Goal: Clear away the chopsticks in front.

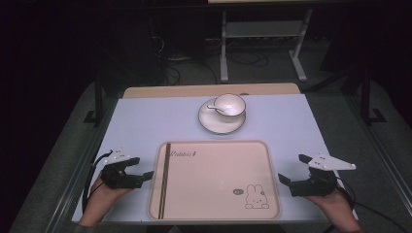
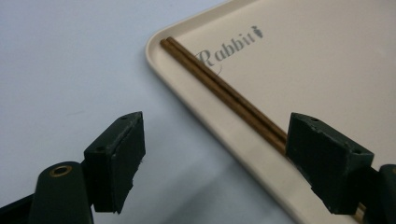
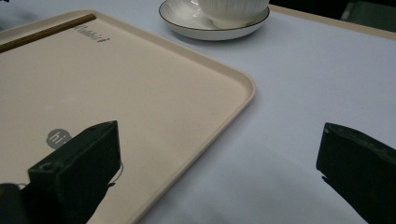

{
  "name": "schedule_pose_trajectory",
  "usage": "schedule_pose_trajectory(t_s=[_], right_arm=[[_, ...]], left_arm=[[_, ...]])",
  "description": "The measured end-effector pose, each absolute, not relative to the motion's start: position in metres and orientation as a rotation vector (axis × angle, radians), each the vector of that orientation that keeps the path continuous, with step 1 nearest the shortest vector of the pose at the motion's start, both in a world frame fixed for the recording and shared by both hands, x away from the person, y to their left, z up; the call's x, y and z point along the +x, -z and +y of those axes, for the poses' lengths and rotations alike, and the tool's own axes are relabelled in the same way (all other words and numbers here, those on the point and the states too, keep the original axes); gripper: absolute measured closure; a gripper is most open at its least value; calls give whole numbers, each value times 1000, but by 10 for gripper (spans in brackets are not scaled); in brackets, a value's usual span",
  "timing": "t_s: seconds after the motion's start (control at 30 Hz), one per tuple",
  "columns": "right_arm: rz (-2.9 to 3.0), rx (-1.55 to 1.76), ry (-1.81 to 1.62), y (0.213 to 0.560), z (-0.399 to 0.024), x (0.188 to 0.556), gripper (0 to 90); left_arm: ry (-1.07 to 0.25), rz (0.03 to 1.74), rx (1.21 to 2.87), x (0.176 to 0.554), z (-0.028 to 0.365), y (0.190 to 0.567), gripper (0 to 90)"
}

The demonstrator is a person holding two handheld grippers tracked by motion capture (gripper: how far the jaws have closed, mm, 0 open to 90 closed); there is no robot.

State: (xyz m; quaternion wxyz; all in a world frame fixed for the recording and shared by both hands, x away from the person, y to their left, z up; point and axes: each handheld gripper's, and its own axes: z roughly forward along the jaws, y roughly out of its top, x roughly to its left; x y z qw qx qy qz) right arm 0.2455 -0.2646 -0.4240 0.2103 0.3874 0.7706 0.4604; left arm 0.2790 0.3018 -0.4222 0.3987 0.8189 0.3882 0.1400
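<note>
Resting at the near left edge of the table (image 1: 145, 114), the left hand (image 1: 99, 191) holds the left gripper (image 1: 140, 167) level, pointed right toward the tray (image 1: 218, 167). Its jaws stand apart and grasp nothing; in the left gripper view one jaw sits over bare table, the other over the tray's rim. A pair of brown chopsticks (image 1: 165, 179) lies inside the tray, parallel to and just beside its left rim. The tray is beige, with a "Rabbit" inscription (image 2: 229, 49) at the far left and a rabbit drawing (image 1: 256, 196) at the near right. Beyond the tray, a white cup (image 1: 230, 105) with a spoon (image 1: 217, 108) in it stands on a saucer (image 1: 214, 122). At the near right, the right hand (image 1: 337, 204) holds the right gripper (image 1: 293, 169) pointed left at the tray's right rim, jaws spread wide and empty.
</note>
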Motion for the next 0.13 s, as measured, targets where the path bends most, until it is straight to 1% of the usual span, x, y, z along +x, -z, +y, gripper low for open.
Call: schedule_pose_trajectory(t_s=[0.13], right_arm=[[2143,1075,-1277,424,-264,246,0]], left_arm=[[-357,980,2063,279,302,421,196]])
